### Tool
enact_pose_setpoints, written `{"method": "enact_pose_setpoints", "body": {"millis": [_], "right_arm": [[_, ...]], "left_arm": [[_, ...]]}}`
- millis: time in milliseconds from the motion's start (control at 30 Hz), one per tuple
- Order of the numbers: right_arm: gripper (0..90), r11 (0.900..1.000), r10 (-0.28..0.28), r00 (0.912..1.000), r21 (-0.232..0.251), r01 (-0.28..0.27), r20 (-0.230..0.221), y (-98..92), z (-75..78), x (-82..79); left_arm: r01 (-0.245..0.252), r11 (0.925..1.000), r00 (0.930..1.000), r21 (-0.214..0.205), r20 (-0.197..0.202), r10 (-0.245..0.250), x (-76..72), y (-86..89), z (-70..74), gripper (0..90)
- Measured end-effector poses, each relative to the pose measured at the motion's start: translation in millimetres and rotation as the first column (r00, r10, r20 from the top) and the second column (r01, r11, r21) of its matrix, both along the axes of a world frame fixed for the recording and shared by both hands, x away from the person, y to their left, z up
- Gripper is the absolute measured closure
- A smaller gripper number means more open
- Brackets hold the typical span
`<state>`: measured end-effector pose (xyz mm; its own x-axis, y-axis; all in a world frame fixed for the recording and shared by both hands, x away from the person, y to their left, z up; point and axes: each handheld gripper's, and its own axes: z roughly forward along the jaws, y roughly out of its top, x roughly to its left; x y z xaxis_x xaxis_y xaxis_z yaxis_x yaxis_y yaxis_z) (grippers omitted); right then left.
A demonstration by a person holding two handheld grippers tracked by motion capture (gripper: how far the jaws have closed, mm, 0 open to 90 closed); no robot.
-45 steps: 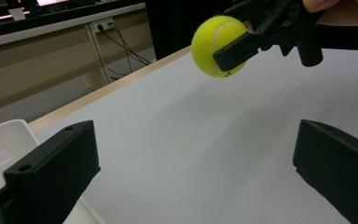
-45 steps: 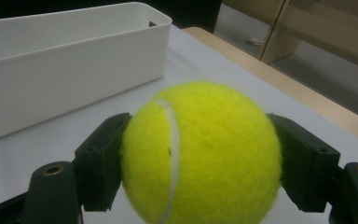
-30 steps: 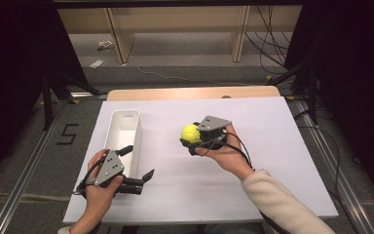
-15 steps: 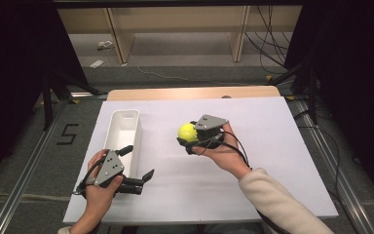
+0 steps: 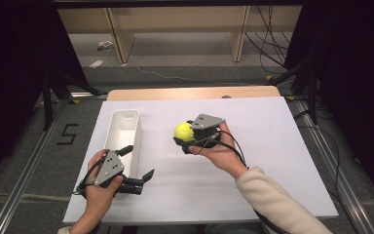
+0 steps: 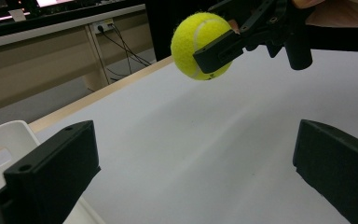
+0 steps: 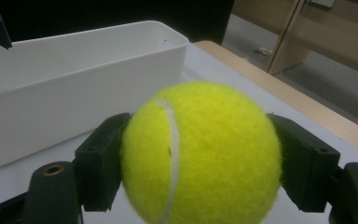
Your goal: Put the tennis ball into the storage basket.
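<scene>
Can't really see the underside of the tennis ball here, the right gripper covers it. Its fingers are clamped on both sides of the fuzzy yellow ball, held up off the white desk right beside the long white plastic bin. The left gripper sits low near the bin's near end, fingers spread wide with nothing in them.

A large dark "5" is marked on the floor left of the table.
</scene>
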<state>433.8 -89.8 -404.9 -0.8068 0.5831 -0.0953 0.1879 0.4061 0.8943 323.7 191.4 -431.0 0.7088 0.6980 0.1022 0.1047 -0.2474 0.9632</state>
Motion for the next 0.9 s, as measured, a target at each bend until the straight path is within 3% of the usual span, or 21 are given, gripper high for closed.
{"method": "enact_pose_setpoints", "body": {"millis": [900], "right_arm": [[26.3,0.9995,0.026,0.9997,0.016,-0.026,0.0,21.7,10.3,2.8]], "left_arm": [[0.004,1.0,1.0,0.005,-0.003,-0.004,0.5,-1.1,-0.5,0.0]]}}
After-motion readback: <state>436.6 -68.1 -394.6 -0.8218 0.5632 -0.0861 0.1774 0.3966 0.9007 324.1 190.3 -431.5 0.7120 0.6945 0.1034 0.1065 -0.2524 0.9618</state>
